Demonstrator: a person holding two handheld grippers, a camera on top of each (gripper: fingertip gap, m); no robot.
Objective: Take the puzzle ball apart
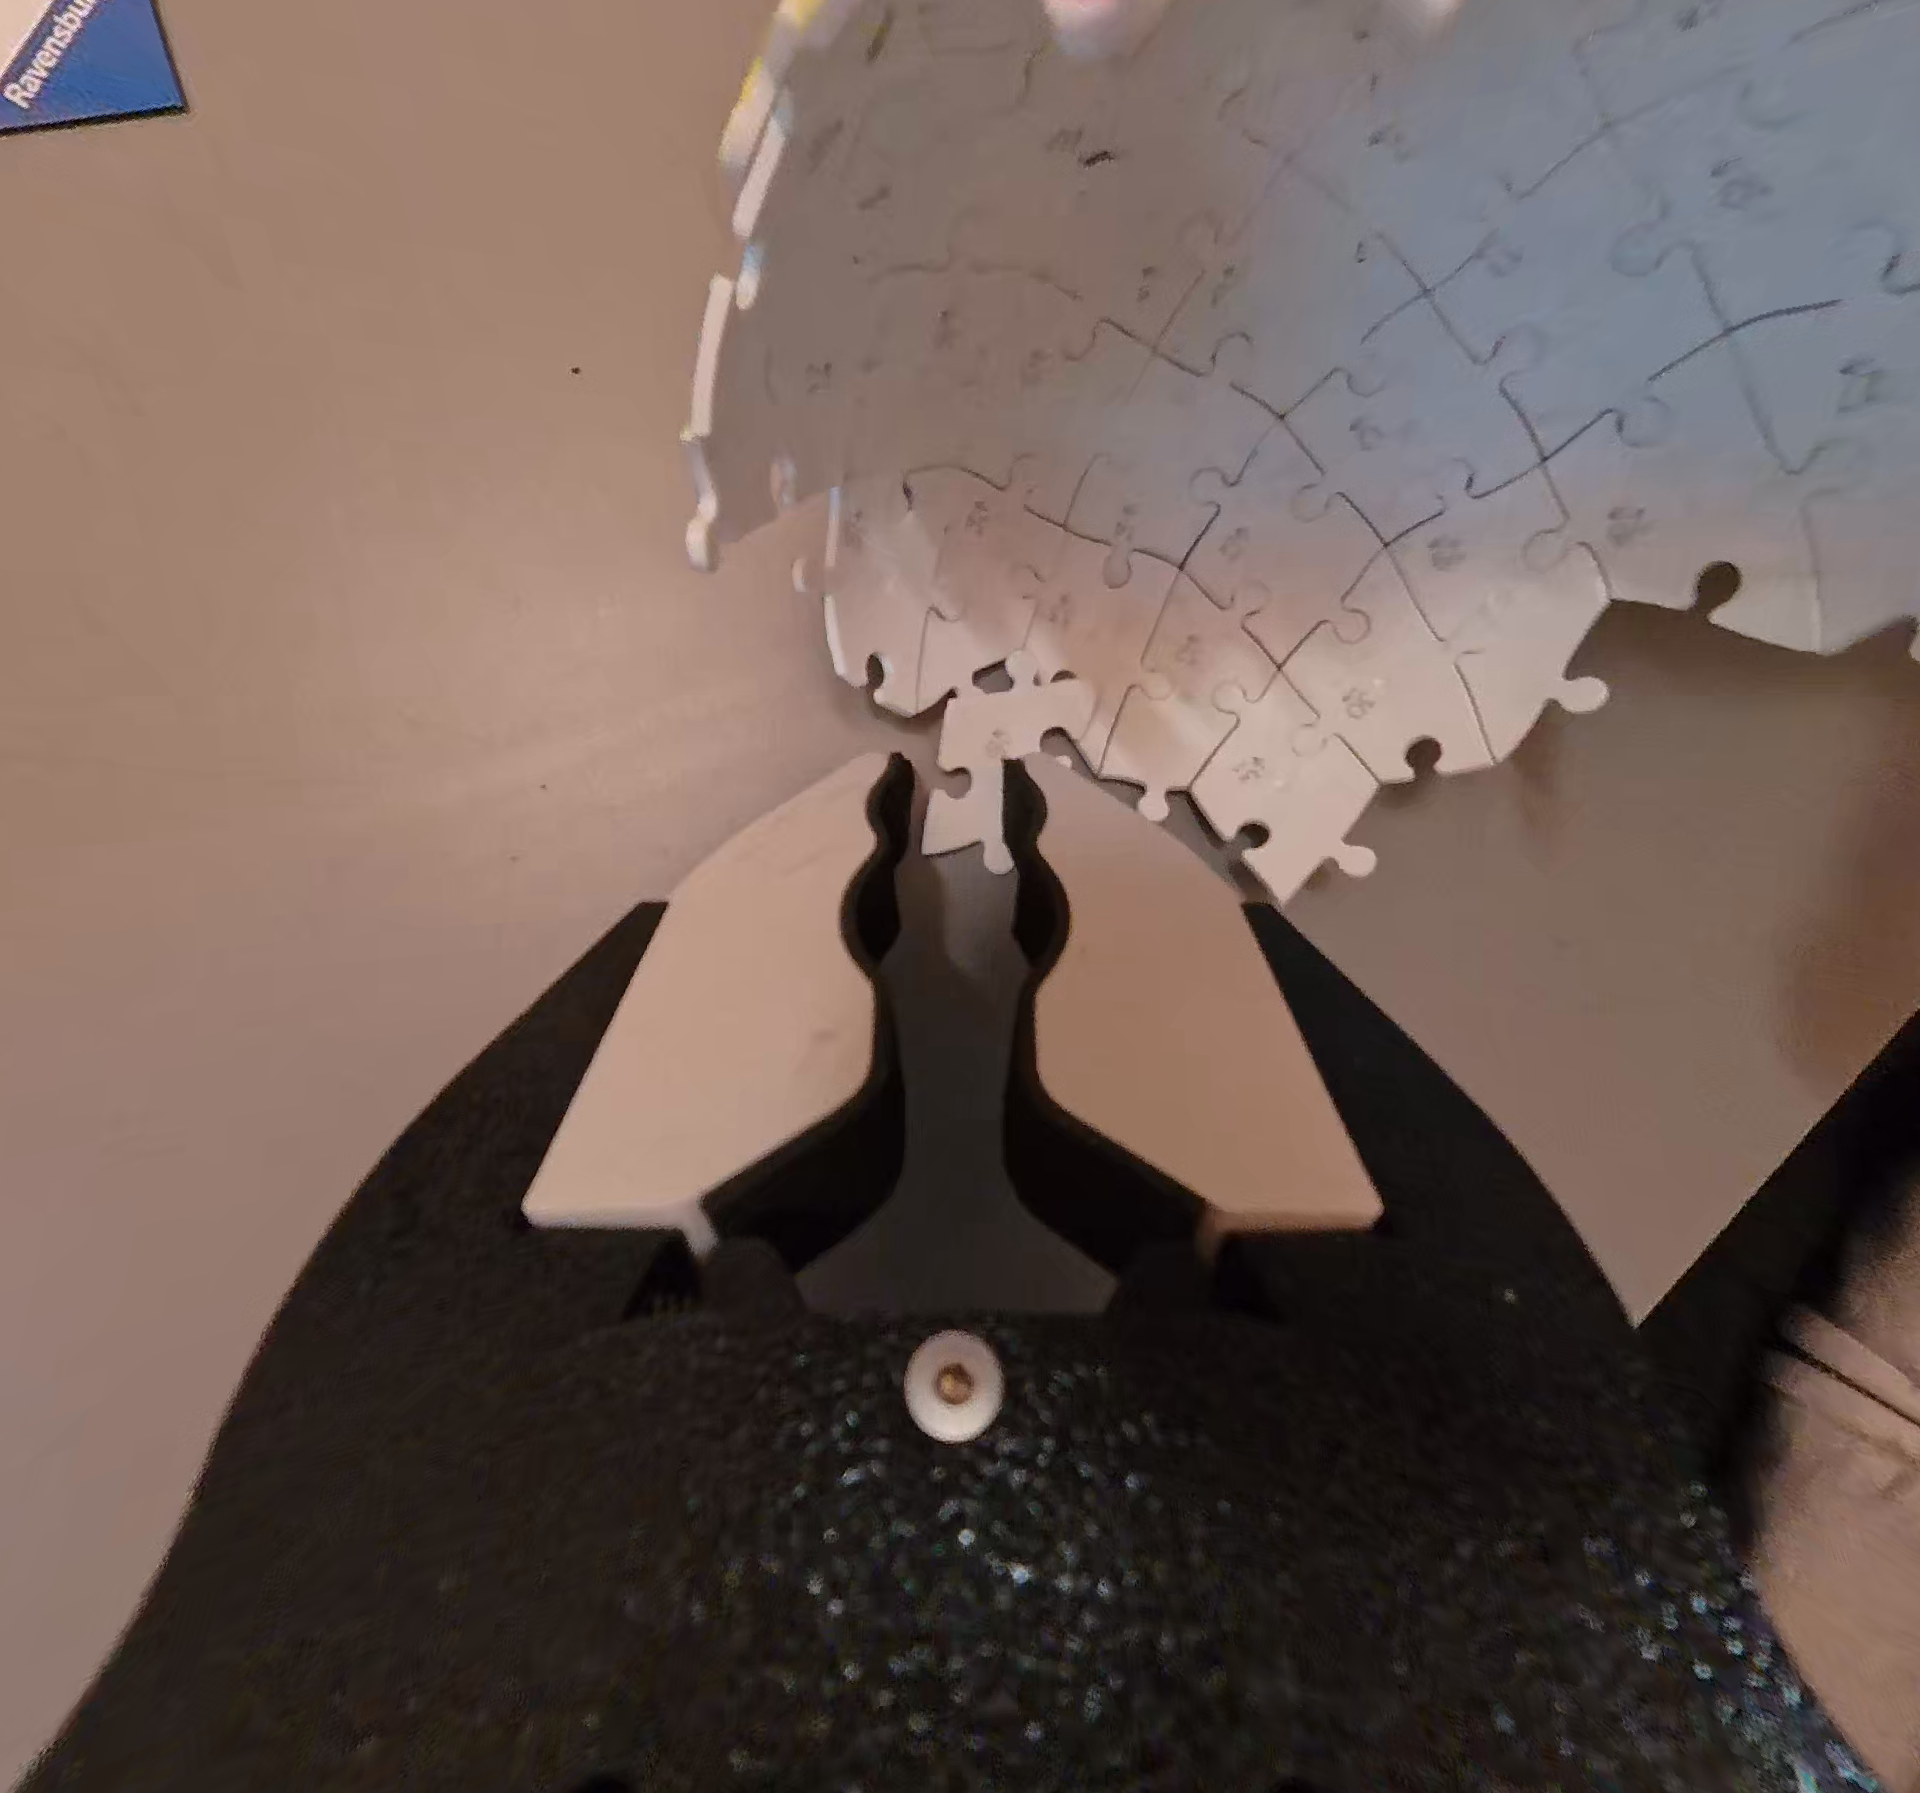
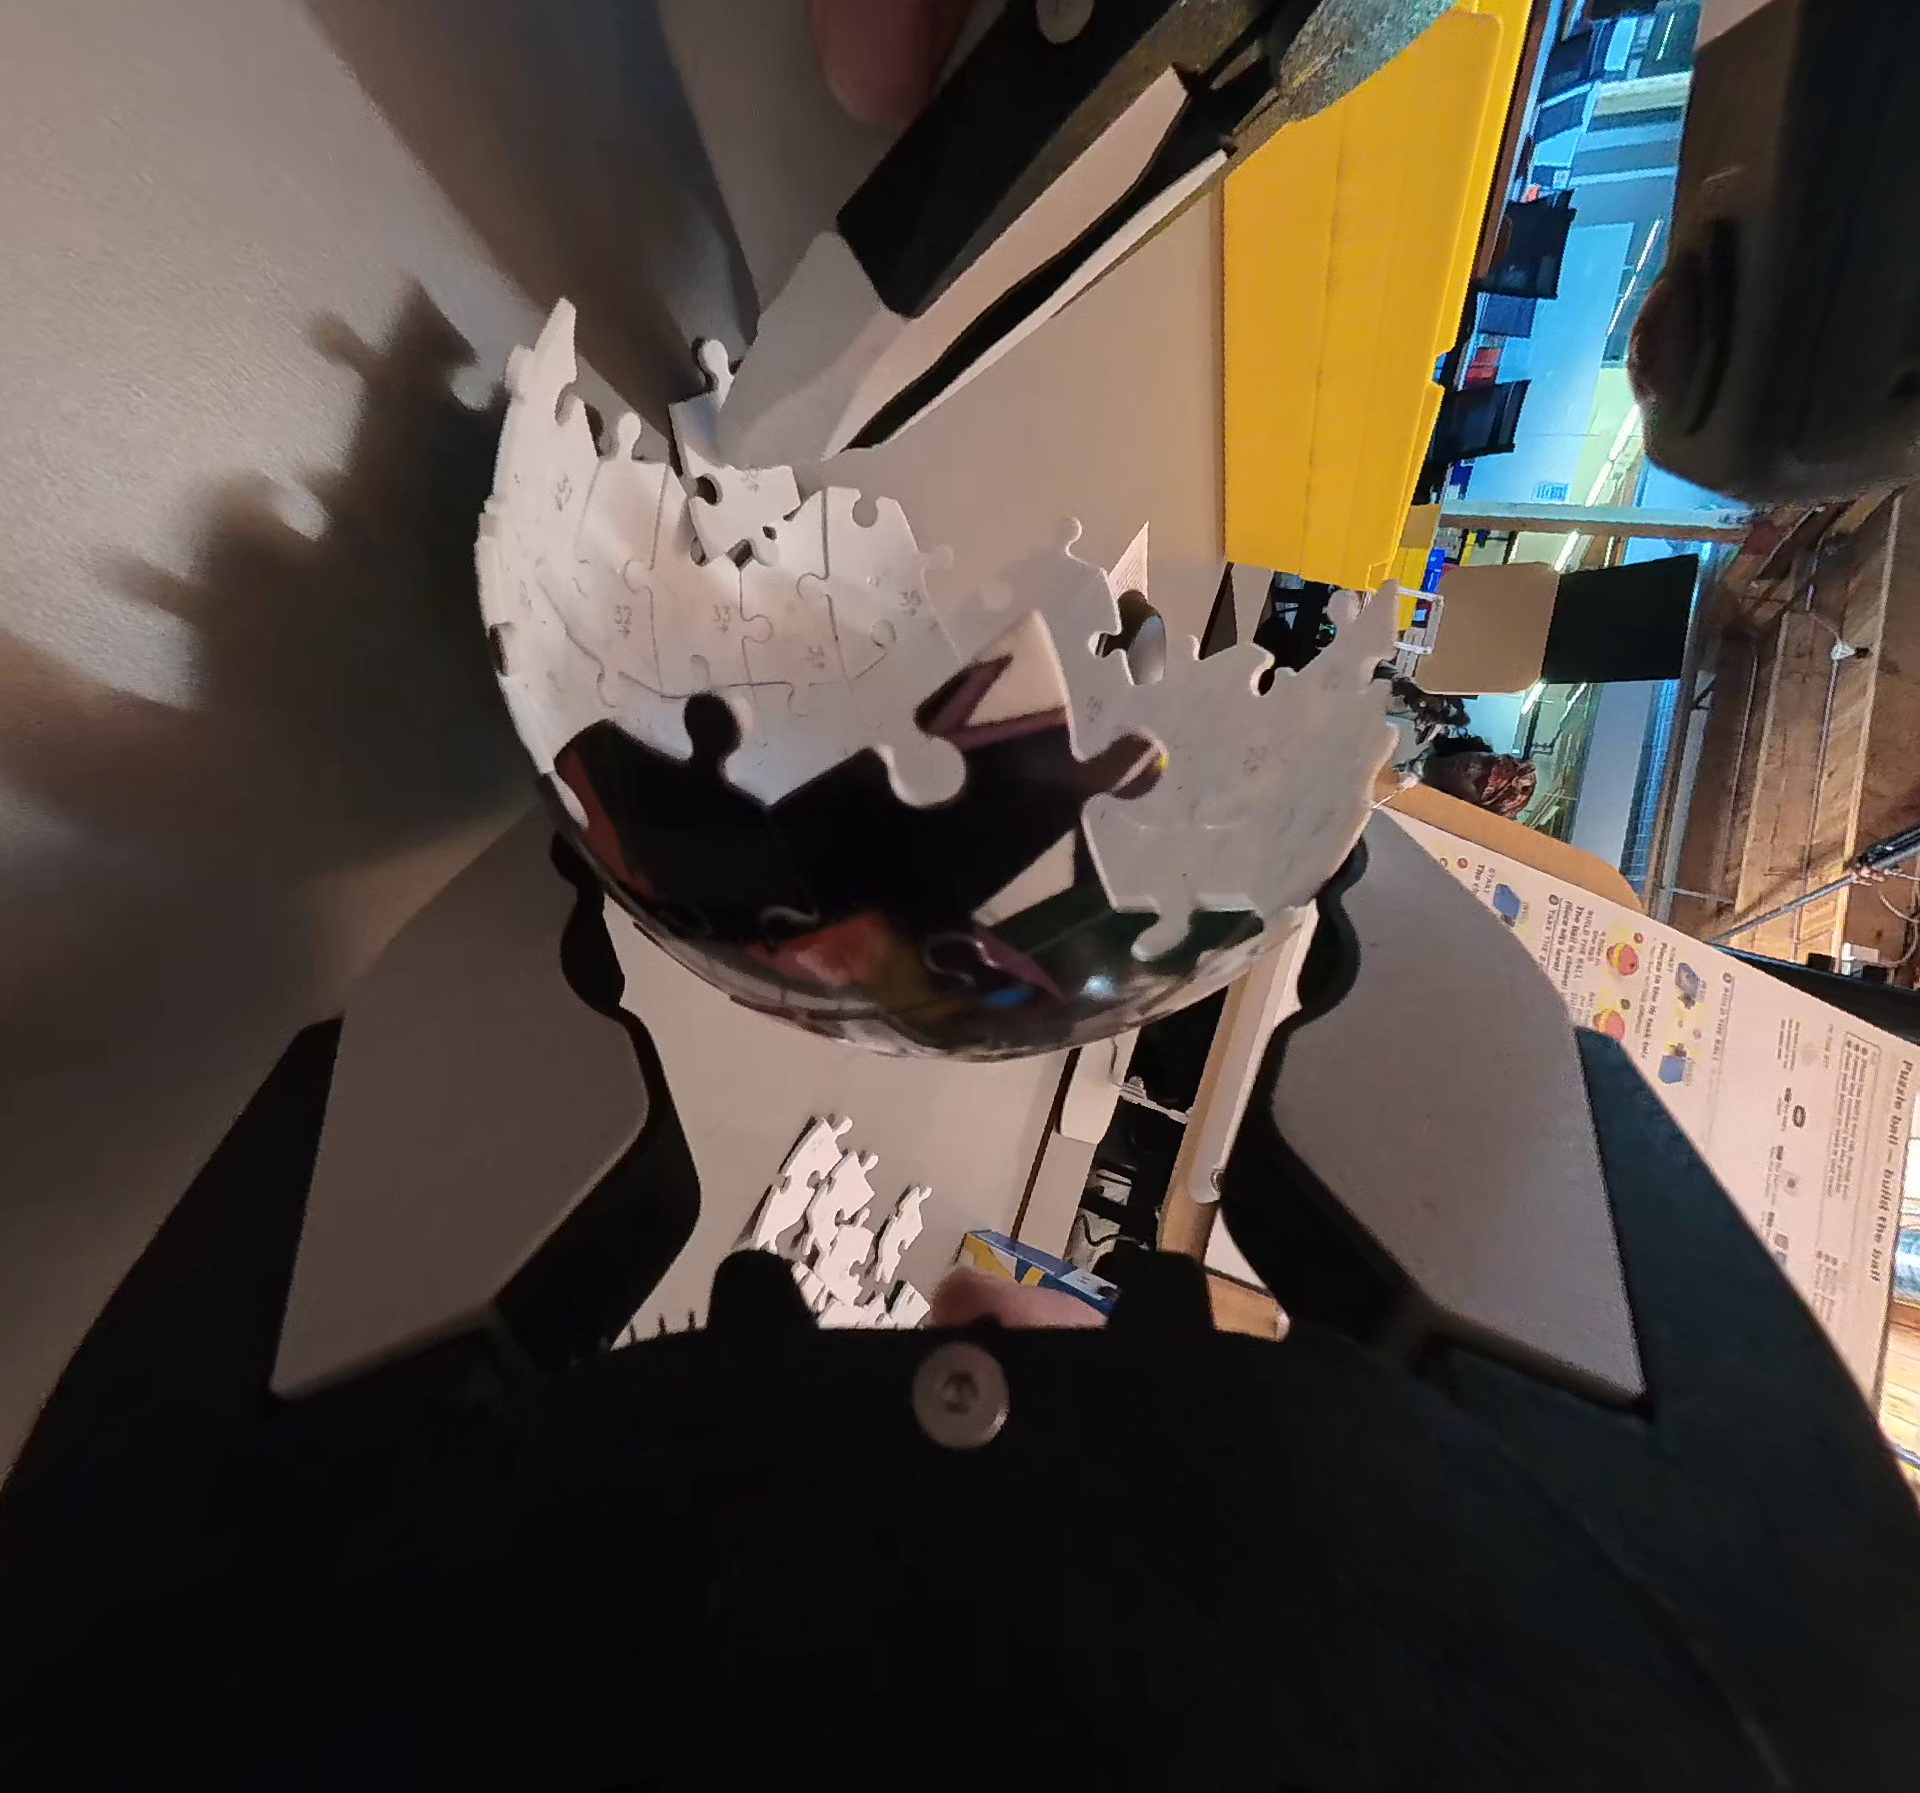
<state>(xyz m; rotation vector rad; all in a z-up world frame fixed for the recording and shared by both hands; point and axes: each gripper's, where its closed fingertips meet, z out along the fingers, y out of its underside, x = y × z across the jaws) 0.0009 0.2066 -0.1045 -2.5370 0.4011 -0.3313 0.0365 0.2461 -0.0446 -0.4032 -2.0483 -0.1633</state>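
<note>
The puzzle ball [image 2: 727,621], now a partial shell with a ragged rim, sits gripped between my right gripper [image 2: 940,870] fingers, jaws clamped on its glossy outer surface, held above the desk [image 1: 364,496]. My left gripper [image 1: 961,808] has its jaws together on one white piece [image 1: 1003,735] at the shell's edge, tilted out of line with its neighbours. Loose pieces [image 2: 852,1234] lie on the desk below, and a printed instruction sheet [image 2: 1766,1120] lies to the right.
</note>
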